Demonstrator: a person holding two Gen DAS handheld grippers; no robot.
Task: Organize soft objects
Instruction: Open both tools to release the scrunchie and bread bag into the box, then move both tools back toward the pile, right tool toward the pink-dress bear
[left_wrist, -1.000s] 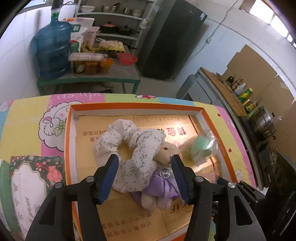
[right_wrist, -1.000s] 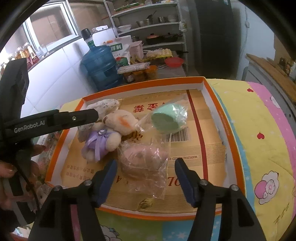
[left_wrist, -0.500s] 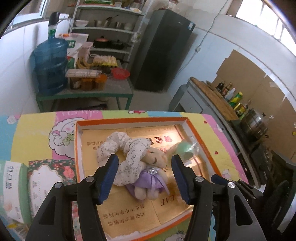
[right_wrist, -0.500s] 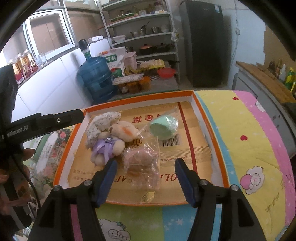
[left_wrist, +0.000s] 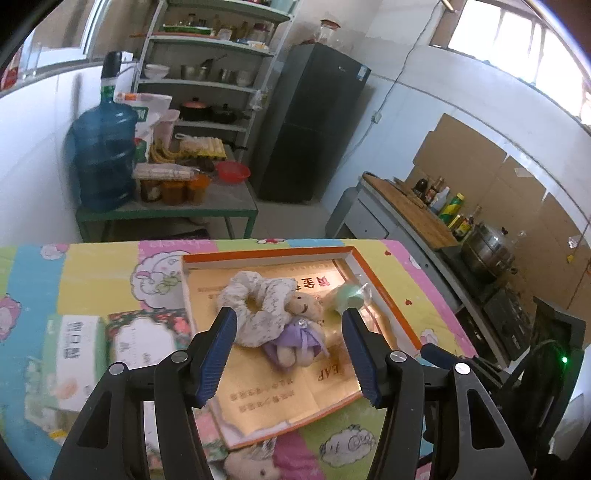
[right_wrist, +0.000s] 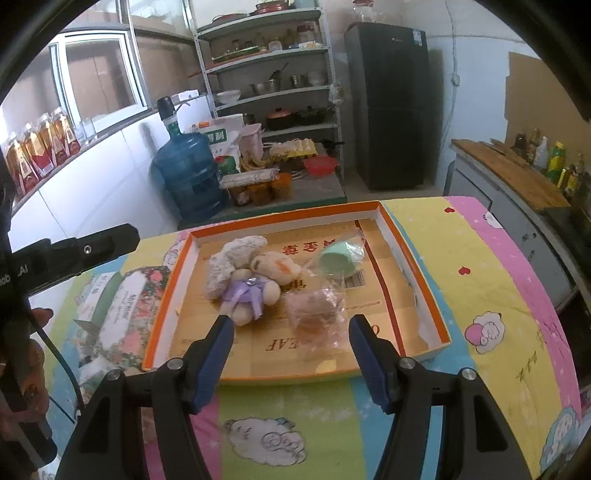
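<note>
Oddly, the brownish bagged lump (right_wrist: 316, 319) stays unreadable through its wrap. Four soft things lie in the orange-rimmed tray (right_wrist: 417, 266) — one floral scrunchie (left_wrist: 255, 306), one purple-dressed bear (right_wrist: 255, 290), one bagged green sponge (right_wrist: 340, 258), that lump. My left gripper (left_wrist: 288, 334) and right gripper (right_wrist: 291, 341) hover wide apart, empty.

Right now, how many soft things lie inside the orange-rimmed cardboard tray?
4: white floral fabric ring far left, purple-dressed plush bear against it, green bagged sponge farther right, pinkish bagged sponge nearest.

Plush bear (right_wrist: 258, 284) sits mid-tray (right_wrist: 417, 266), leaning on the scrunchie (right_wrist: 229, 258) toward the tray's left edge. Bagged sponge (right_wrist: 338, 258) is to the bear's right, bagged bun (right_wrist: 314, 314) nearer the front edge. Two boxes (right_wrist: 125, 306) lie on the tablecloth (right_wrist: 498, 280) just left of the tray.
</note>
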